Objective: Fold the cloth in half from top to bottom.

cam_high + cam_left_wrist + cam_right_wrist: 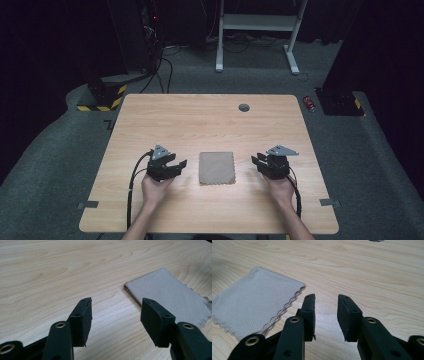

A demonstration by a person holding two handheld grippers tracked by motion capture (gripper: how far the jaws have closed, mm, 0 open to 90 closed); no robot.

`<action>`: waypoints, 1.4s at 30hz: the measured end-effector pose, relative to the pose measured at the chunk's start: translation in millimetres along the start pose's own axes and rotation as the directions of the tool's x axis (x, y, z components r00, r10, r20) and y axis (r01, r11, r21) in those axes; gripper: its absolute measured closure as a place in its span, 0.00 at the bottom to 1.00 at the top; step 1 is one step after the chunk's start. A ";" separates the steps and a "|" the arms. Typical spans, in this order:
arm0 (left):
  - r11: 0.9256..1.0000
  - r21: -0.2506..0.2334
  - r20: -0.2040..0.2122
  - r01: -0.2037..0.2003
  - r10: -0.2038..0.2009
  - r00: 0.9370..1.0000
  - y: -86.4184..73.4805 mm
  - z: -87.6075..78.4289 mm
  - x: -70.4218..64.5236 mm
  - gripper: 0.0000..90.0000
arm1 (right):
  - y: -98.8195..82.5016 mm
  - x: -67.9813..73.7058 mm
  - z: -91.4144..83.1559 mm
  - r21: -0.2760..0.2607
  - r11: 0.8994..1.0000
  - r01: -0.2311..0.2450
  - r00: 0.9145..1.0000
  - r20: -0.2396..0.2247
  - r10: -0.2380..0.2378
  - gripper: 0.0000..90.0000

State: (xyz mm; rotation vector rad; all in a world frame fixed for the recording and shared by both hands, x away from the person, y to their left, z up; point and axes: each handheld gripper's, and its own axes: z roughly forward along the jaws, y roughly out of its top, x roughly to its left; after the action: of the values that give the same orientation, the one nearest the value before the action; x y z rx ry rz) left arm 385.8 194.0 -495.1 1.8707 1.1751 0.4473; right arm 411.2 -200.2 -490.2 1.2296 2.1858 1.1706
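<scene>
While both tools flank it, the folded cloth (pixel 216 168) lies flat on the table (pixel 200 120), between the left hand-held gripper (pixel 181 165) and the right hand-held gripper (pixel 256 161), apart from each.

High view. Item: one cloth, grey-beige, folded to a near-square pad. Each hand-held gripper points inward at it from its own side, jaws clear of the fabric, nothing held. Judgement: the symmetrical stance suits a two-sided pick-up or a finished fold just let go; which, cannot be told. Beyond the cloth, far from both tools, a small grey grommet (pixel 244 107) sits in the tabletop.

Left gripper view. The left hand-held gripper (pixel 116 315) stands wide, bare wood between its jaws. The cloth (pixel 170 293) lies ahead and to the right of its right jaw, near but not touching. Surface: fine woven texture, a neat folded edge facing the tool, a frayed or scalloped edge on the far right.

Right gripper view. The right hand-held gripper (pixel 326 312) stands at a moderate gap, empty. The cloth (pixel 254 300) lies to the left of its left jaw, just beside it. Stacked wavy-cut edges show several layers, so it is likely thin and limp.
</scene>
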 end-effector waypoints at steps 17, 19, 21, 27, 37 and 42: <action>1.000 0.003 -0.013 -0.010 0.010 1.000 -13.4 -12.7 2.1 0.45 | -15.4 -6.0 -19.2 -0.029 0.999 -0.018 1.000 0.014 0.019 0.73; 1.000 0.007 -0.014 -0.010 0.010 1.000 -15.4 -13.9 2.8 0.45 | -17.5 -5.7 -20.4 -0.027 1.000 -0.015 1.000 0.020 0.016 0.73; 1.000 0.008 -0.018 -0.010 0.010 1.000 -17.7 -15.2 3.5 0.45 | -20.5 -5.8 -21.7 -0.026 0.999 -0.020 1.000 0.021 0.021 0.73; 1.000 0.019 -0.030 -0.010 0.011 0.999 -24.8 -18.5 4.4 0.44 | -27.1 -8.4 -26.0 -0.024 0.999 -0.026 0.999 0.029 0.027 0.72; 0.999 0.035 -0.059 -0.008 0.010 0.998 -33.5 -22.4 9.5 0.44 | -37.5 -10.9 -31.3 -0.004 1.000 -0.028 0.999 0.044 0.028 0.72; 0.999 0.037 -0.067 0.005 -0.003 0.998 -36.8 -22.6 12.1 0.44 | -41.3 -11.8 -32.9 0.004 1.000 -0.020 0.998 0.054 0.020 0.72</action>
State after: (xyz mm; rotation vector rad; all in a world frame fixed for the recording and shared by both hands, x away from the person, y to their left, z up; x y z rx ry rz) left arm 356.3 222.0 -513.9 1.8971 1.2391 0.4924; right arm 374.6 -237.1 -505.2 1.2726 2.1431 1.1277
